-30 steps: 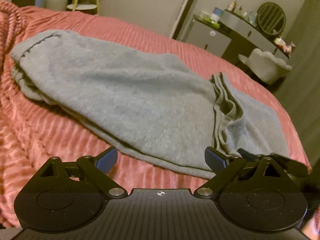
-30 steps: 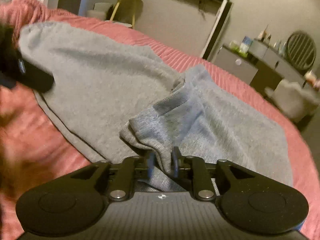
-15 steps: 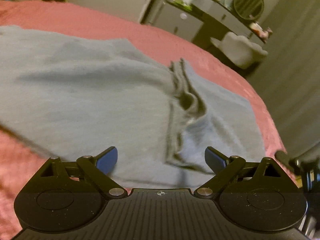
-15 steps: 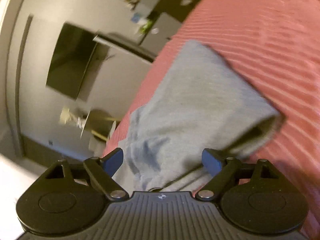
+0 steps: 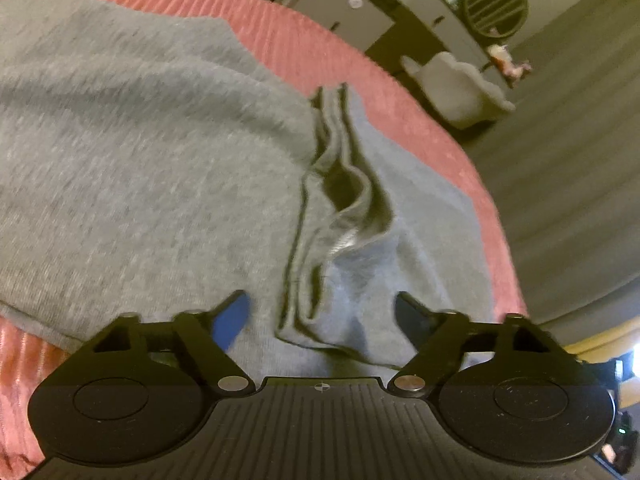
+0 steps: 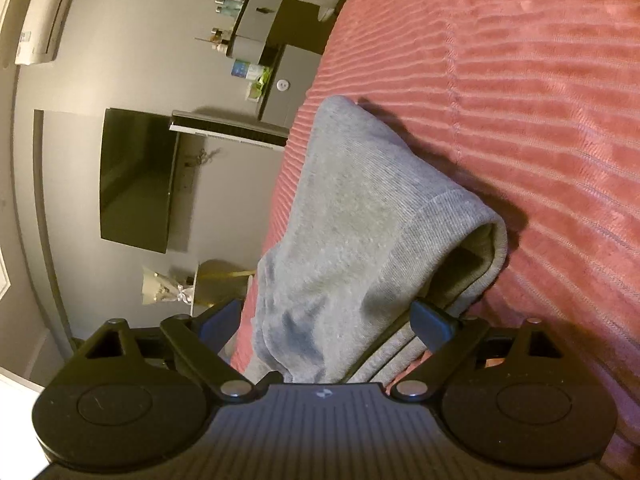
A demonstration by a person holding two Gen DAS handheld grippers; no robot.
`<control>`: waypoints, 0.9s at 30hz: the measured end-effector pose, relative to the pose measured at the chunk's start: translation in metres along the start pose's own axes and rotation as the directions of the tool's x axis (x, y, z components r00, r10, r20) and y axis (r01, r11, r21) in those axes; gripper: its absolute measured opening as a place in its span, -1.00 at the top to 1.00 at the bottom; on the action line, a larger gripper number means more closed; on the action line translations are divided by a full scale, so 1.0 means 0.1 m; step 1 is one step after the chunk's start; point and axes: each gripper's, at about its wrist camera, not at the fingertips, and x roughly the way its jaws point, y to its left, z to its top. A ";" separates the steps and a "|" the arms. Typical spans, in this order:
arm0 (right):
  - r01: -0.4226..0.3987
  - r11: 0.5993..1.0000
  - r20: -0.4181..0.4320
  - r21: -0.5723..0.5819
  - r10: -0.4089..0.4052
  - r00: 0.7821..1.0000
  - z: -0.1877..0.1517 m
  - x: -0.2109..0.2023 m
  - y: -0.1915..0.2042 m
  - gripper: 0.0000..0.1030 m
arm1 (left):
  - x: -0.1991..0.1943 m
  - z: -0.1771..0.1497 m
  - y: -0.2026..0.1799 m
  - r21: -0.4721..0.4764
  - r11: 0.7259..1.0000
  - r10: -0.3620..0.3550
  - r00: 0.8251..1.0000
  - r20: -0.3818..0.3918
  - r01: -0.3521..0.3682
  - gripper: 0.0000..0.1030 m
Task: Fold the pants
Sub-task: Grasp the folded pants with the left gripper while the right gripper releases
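Note:
Grey sweatpants (image 5: 152, 168) lie folded on a pink ribbed bedspread (image 5: 304, 52). In the left wrist view, layered cuff edges (image 5: 340, 208) bunch in the middle, and my left gripper (image 5: 322, 314) is open just above the near fold, its fingers on either side of it. In the right wrist view, rolled sideways, a folded end of the pants (image 6: 360, 240) with its ribbed band (image 6: 472, 232) lies between the fingers of my open right gripper (image 6: 326, 318). Neither gripper holds cloth.
The bedspread (image 6: 520, 120) spreads to the right in the right wrist view. Beyond the bed are a grey dresser with a round mirror (image 5: 496, 10), a pale chair (image 5: 456, 88), a wall television (image 6: 136, 180) and a small side table (image 6: 216, 284).
My right gripper has opened and let go of the pants cuff, then rolled sideways. My left gripper has moved right and closer over the bunched fold, still open.

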 end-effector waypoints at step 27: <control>0.015 1.000 -0.029 -0.023 -0.016 0.999 -0.01 0.11 0.03 -0.82 | 0.25 0.06 0.11 -0.031 0.999 -0.040 0.996 -0.081 0.038 0.55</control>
